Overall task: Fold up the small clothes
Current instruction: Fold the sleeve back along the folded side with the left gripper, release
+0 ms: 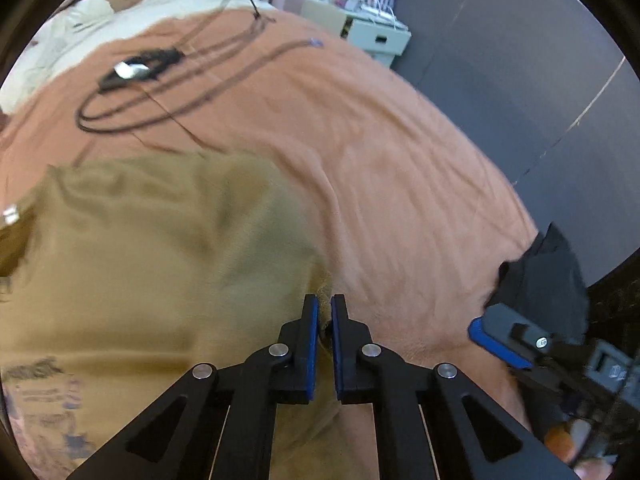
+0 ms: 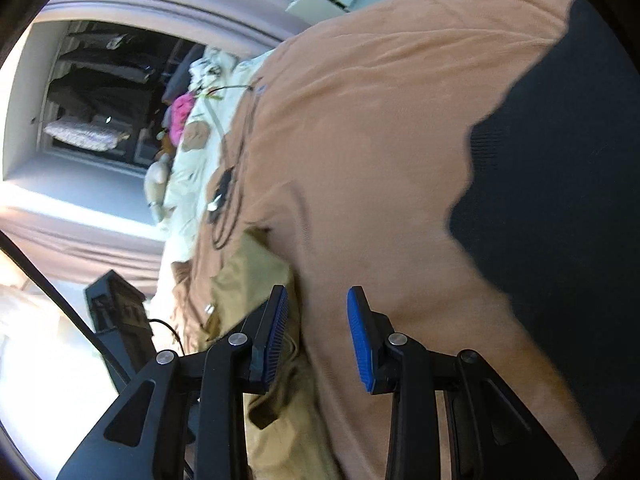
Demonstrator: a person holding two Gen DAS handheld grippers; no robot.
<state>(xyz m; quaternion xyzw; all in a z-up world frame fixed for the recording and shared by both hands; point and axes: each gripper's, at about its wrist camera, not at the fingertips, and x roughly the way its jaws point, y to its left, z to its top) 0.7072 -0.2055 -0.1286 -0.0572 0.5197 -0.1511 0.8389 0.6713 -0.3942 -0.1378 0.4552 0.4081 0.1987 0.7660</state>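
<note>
**Left claw pinching shirt edge, fold about to start**

Left wrist view: left gripper (image 1: 325, 312) nearly closed, pinching the tan shirt (image 1: 160, 260) at its 3 o'clock edge; the shirt lies on the orange bedspread (image 1: 400, 200). Right gripper (image 1: 504, 344) sits at 4 o'clock, well apart.

Right wrist view: right gripper (image 2: 318, 312) open, empty, shirt (image 2: 256, 276) at 9 o'clock. Next, probably: lift the edge and carry it across.

No words can be read anywhere. The tan shirt (image 1: 140, 264) carries a printed graphic with lettering at about eight o'clock in the left wrist view (too blurred to make out a single letter).
</note>
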